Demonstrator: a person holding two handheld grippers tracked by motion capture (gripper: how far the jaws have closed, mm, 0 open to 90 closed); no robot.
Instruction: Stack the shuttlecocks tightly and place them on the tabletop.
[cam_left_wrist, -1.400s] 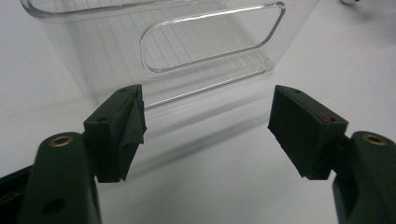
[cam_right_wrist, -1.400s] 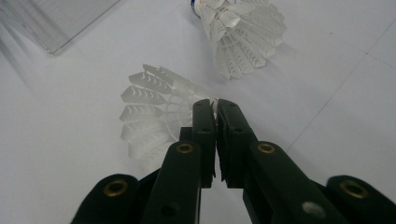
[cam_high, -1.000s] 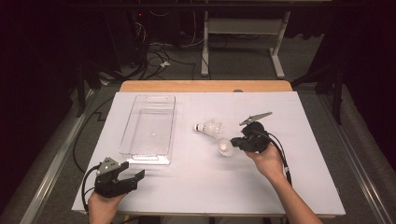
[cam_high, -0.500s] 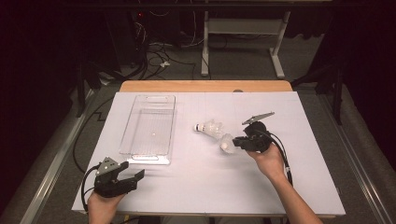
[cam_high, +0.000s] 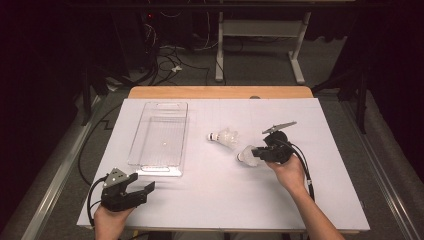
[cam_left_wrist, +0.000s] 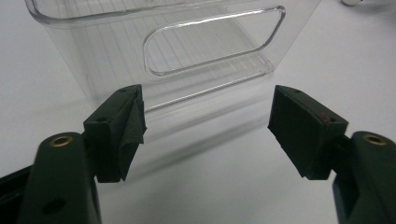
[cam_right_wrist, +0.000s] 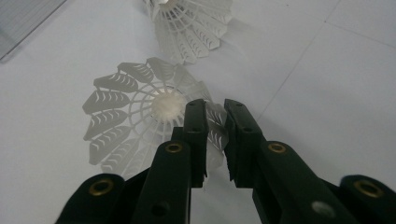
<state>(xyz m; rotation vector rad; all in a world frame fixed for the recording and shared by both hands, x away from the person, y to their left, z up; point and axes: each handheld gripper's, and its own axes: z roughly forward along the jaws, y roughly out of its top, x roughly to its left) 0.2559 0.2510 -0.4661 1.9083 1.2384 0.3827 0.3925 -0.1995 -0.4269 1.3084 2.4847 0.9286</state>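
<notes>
A white plastic shuttlecock (cam_high: 246, 155) (cam_right_wrist: 140, 116) hangs from my right gripper (cam_high: 257, 152) (cam_right_wrist: 215, 121), right of the table's middle. The jaws pinch the rim of its skirt. They have just been opening a little, with the skirt still between the pads. A second shuttlecock (cam_high: 225, 137) (cam_right_wrist: 191, 23) lies on its side just beyond it, apart. A clear plastic bin (cam_high: 160, 137) (cam_left_wrist: 187, 46) stands at the left. My left gripper (cam_high: 145, 189) (cam_left_wrist: 205, 126) rests near the front left edge. It points at the bin's near end, jaws wide apart and nothing between them.
A white sheet (cam_high: 210, 200) covers the table, with a wooden edge (cam_high: 220, 92) at the back. Cables trail from both grippers toward the front. Dark floor with cables and a desk frame lies beyond.
The right hand has shifted a little with the shuttlecock, which now sits slightly more to the right. The left gripper has stayed still.
</notes>
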